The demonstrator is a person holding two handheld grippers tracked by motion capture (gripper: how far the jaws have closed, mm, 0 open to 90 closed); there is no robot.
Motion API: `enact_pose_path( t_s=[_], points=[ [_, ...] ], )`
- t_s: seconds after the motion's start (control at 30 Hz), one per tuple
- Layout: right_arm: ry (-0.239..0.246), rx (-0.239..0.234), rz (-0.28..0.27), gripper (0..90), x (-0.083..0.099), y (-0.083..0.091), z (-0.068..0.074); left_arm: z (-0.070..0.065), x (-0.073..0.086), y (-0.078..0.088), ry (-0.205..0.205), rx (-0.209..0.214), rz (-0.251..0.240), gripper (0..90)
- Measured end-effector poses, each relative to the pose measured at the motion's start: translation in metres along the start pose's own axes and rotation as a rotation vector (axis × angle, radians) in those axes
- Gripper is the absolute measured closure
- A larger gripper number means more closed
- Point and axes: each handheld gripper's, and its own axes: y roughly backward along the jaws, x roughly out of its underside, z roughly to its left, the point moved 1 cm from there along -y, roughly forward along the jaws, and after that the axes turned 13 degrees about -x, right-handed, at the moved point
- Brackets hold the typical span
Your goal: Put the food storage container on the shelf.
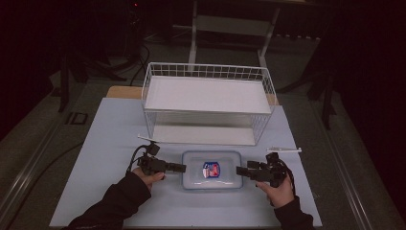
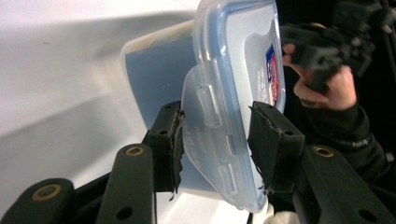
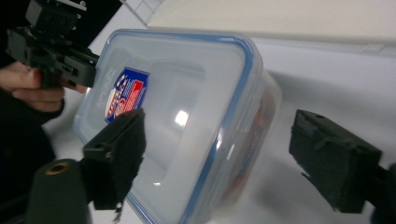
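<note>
A clear plastic container (image 1: 212,170) with a blue-rimmed lid and a red and blue sticker lies flat on the pale blue table (image 1: 110,143). My left gripper (image 1: 181,167) is at the container's left end. In the left gripper view, the left gripper (image 2: 215,144) has its pads pressed on the lid's latch flap (image 2: 205,116) and the lid rim. My right gripper (image 1: 241,171) is at the right end. In the right gripper view, the right gripper (image 3: 219,144) stands open, its pads apart from the container (image 3: 187,116) on either side.
A white wire basket (image 1: 206,67) with a white shelf stands just behind the container. A thin white strip (image 1: 284,149) lies at the right and another (image 1: 148,139) at the left. Dark floor surrounds the table.
</note>
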Motion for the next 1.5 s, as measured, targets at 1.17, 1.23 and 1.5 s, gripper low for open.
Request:
enact_pose_path(
  t_s=[1.17, 1.23, 1.5],
  points=[
    [-0.061, -0.09, 0.028, 49.2, 0.001, 0.003, 0.006, -0.025, 0.007, 0.018, -0.132, -0.095, -0.141, 58.1],
    [-0.03, -0.091, 0.013, 49.2, -0.005, 0.002, 0.006, -0.026, 0.002, 0.02, -0.152, -0.109, -0.163, 58.0],
    [0.066, -0.079, -0.05, 48.9, -0.028, -0.004, 0.002, -0.025, -0.016, 0.027, -0.215, -0.145, -0.219, 57.8]
  ],
)
